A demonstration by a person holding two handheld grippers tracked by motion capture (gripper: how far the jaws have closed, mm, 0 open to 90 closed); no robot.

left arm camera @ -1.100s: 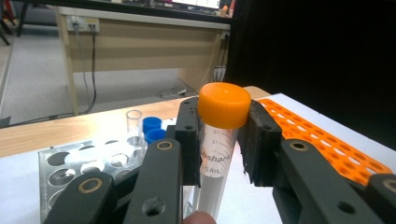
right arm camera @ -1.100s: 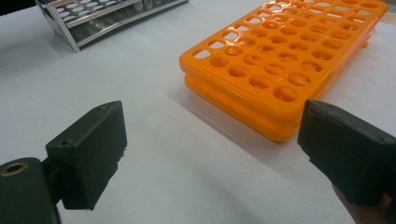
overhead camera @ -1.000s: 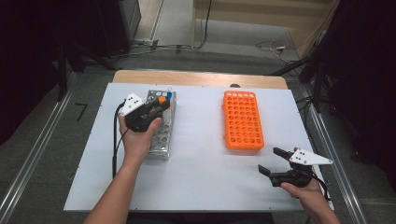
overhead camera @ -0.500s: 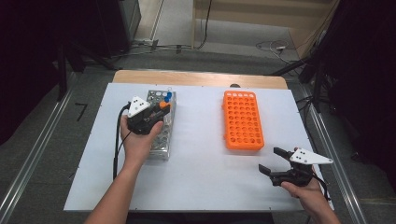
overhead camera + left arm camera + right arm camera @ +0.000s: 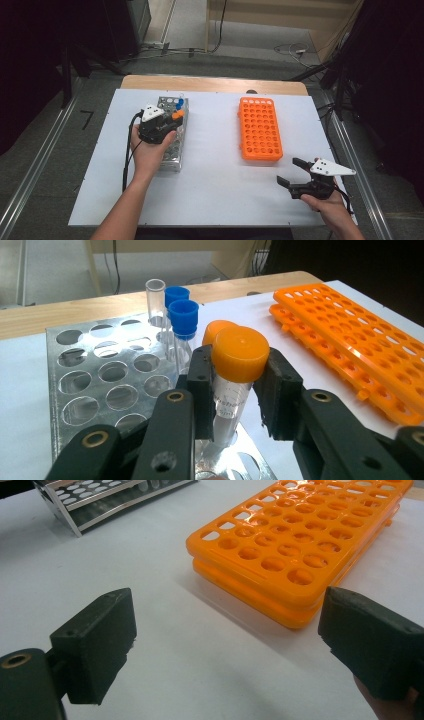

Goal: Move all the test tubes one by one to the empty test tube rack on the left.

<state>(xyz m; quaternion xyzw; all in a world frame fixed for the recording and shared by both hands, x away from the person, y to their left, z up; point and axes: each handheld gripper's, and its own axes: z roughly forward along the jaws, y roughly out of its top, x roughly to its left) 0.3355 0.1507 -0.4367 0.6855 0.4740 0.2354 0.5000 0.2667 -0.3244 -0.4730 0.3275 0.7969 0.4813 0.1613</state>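
My left gripper (image 5: 232,395) is shut on an orange-capped tube (image 5: 239,354), held upright with its lower end in a hole of the metal rack (image 5: 85,370). In the high view the left gripper (image 5: 167,126) sits over that metal rack (image 5: 174,161) at the table's left. A second orange cap (image 5: 214,329) stands just behind the held tube, with two blue-capped tubes (image 5: 184,320) and an open clear tube (image 5: 155,297) farther back. My right gripper (image 5: 292,172) is open near the front right, short of the orange rack (image 5: 259,127), whose near corner (image 5: 295,565) lies ahead of its jaws.
The white table top (image 5: 215,170) has bare room between the two racks and along the front. A wooden strip (image 5: 210,84) runs along the far edge. A black cable (image 5: 127,155) trails from the left gripper along the forearm.
The left gripper has drawn back toward the person along the metal rack and now holds the orange-capped tube. The right gripper has stayed put and open.
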